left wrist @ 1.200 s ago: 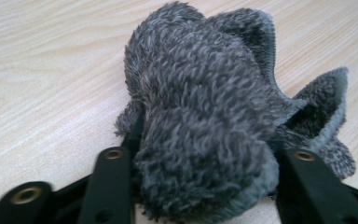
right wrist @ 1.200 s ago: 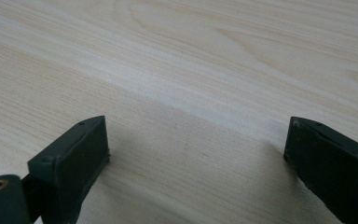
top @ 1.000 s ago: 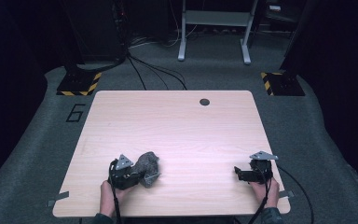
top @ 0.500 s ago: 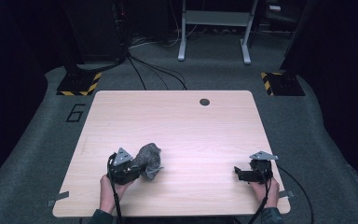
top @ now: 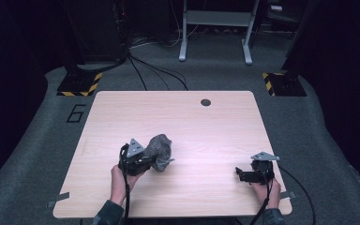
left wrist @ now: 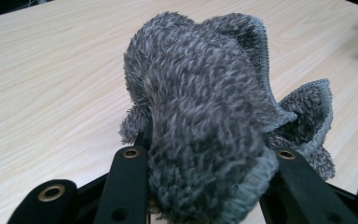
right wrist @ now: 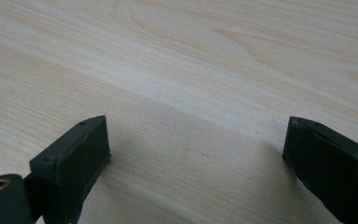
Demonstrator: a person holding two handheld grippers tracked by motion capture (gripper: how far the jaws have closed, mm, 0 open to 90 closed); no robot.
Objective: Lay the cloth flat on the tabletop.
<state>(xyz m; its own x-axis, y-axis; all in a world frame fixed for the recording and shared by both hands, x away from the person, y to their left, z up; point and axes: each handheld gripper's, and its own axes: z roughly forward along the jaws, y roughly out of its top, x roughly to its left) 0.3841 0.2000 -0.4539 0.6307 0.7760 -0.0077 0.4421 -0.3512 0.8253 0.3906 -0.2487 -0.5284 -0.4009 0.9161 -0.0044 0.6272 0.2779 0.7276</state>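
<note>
A fuzzy grey sock (top: 159,151) is bunched up at the front left of the wooden table (top: 183,117). My left gripper (top: 147,161) is shut on the grey sock (left wrist: 205,116), whose fabric bulges up between the two black jaws and hides their tips. A knitted cuff edge curls out to the right in the left gripper view. My right gripper (top: 240,173) rests low at the front right of the table, open, with bare wood between its fingers (right wrist: 79,154).
A dark round grommet hole (top: 206,102) sits near the table's far edge. Cables (top: 145,70), a metal frame's legs (top: 215,28) and yellow-black striped floor plates (top: 79,84) lie beyond the table on the grey carpet.
My left gripper has moved slightly forward and up with the sock, which now stands more bunched. The right gripper has stayed in place.
</note>
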